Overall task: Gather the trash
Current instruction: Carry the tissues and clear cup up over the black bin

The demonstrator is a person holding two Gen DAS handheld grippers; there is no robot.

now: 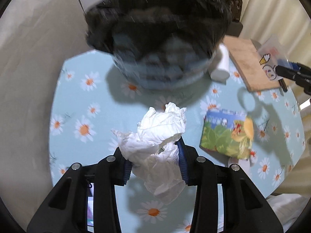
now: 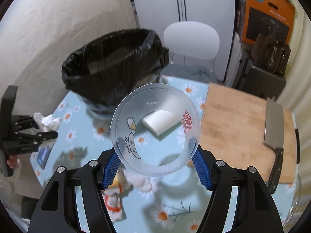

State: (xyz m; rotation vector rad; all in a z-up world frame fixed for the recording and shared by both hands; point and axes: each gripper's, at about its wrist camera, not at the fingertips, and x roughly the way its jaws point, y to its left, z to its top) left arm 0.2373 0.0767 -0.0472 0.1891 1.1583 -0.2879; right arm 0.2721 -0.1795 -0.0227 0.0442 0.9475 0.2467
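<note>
Both wrist views look steeply down, sharing the lined bin [image 1: 157,38].

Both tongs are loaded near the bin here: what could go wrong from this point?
The crumpled tissue hangs loosely from the left tongs; a trailing piece could tear off or miss the black-lined bin. The right tongs pinch only the clear plastic cup by its slick wall, so it might slip or buckle. A cleaver lies nearby on the cutting board.

Wooden cutting board [image 2: 233,120] on daisy-print tablecloth [image 2: 175,209]; cleaver [image 2: 273,124] on board; white chair [image 2: 191,38] behind table.
</note>
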